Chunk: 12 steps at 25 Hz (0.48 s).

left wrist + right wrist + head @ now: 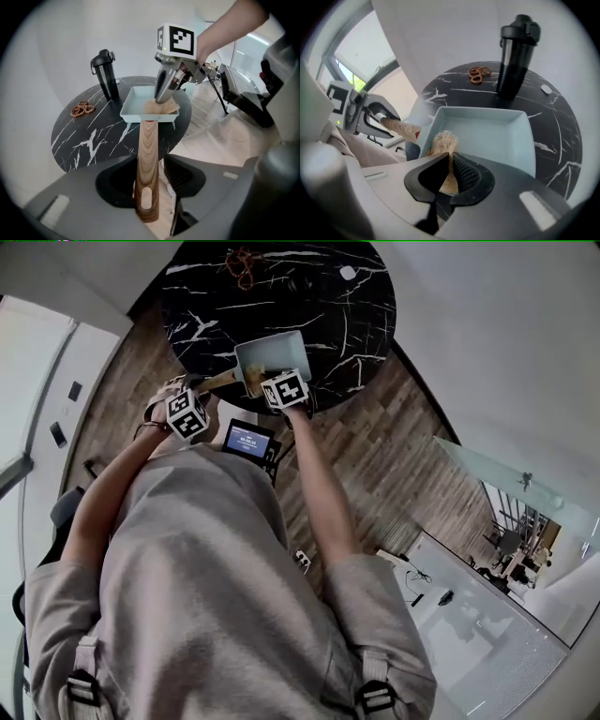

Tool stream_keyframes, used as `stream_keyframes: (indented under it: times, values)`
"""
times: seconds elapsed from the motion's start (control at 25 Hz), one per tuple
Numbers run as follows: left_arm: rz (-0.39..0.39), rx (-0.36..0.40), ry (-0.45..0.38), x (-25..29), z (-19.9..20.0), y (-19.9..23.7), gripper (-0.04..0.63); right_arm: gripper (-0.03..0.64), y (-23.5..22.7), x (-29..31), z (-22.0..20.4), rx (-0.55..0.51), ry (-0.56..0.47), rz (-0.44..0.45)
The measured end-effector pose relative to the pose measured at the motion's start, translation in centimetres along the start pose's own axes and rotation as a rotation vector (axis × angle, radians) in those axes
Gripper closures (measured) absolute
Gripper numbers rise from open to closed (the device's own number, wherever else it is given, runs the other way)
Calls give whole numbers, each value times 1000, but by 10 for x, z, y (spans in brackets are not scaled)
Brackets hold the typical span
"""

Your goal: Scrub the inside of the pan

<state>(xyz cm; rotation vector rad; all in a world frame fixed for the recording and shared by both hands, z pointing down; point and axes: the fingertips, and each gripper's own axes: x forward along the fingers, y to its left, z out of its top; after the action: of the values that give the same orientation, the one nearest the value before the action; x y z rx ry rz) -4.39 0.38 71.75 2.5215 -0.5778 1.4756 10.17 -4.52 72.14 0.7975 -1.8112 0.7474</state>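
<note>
A light blue square pan (275, 354) rests on the round black marble table (328, 315), with its wooden handle (217, 382) pointing toward me. In the left gripper view the handle (147, 159) runs between the jaws of my left gripper (153, 174). A slit of floor shows beside the handle, so the jaws stand open around it. My right gripper (447, 174) is shut on a tan fibre scrubber (442, 143). The scrubber (162, 108) rests inside the pan (137, 106) at its near edge, under the right gripper (162, 96).
On the table's far side, behind the pan, stand a black flask (105, 72), a brown bead string (83, 109) and a small white piece (348, 273). A lit screen (248, 440) sits below the table edge. A wood floor surrounds the table.
</note>
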Motion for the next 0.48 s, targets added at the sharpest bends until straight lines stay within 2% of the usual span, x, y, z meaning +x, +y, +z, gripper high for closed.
stream_keyframes:
  times: [0.2, 0.48]
  values:
    - [-21, 65, -129, -26, 19, -5, 400, 575, -5, -56, 6, 190, -217, 0]
    - [-29, 46, -422, -100, 87, -6, 416, 575, 5, -141, 12, 334, -525, -110]
